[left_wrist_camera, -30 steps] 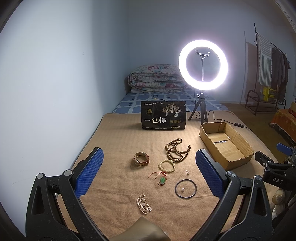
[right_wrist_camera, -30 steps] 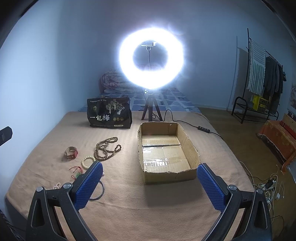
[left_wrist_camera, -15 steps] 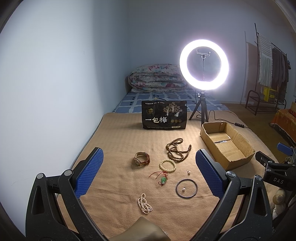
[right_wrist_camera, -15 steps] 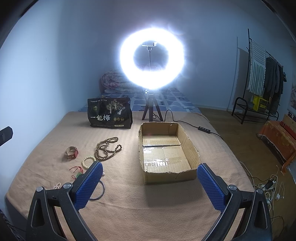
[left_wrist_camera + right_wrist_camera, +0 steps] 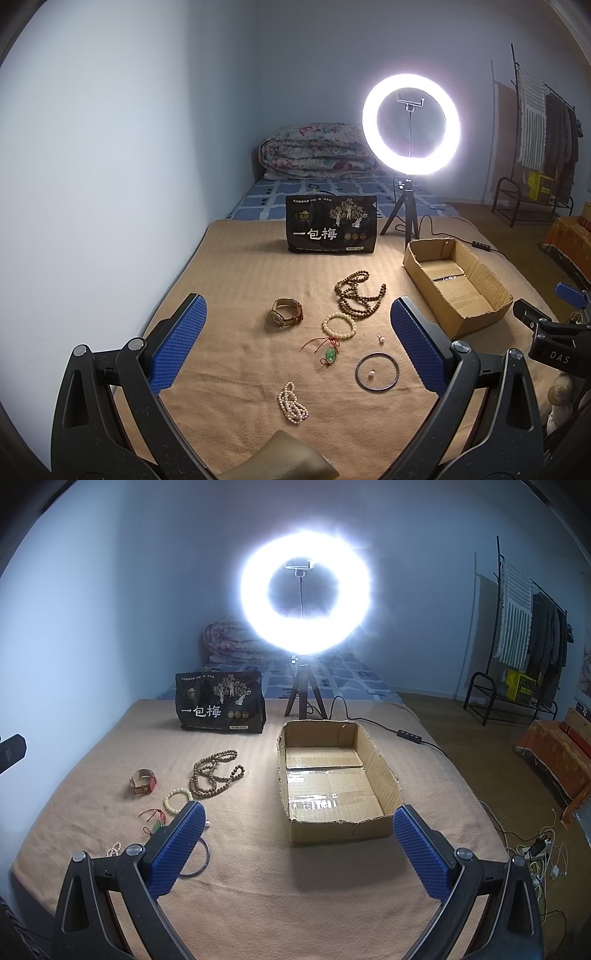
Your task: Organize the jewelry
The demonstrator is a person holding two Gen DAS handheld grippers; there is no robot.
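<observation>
Jewelry lies scattered on the tan blanket (image 5: 229, 280), well left of the empty cardboard box (image 5: 373, 755). The left gripper (image 5: 295, 345) hangs above the pieces with its jaws spread wide and empty; the right gripper (image 5: 295, 853) faces the box, spread too, nothing held. All of it looks light. The wooden bead strand (image 5: 357, 295) and small pearl string (image 5: 292, 403) are limp and would probably sag and swing, so a pinch across a bunched loop seems safest. The dark bangle (image 5: 377, 371) is stiff and thin; grip its rim. The watch (image 5: 287, 312) offers a firm band. The two loose pearl studs (image 5: 380, 338) look slippery and hardest to pinch.
</observation>
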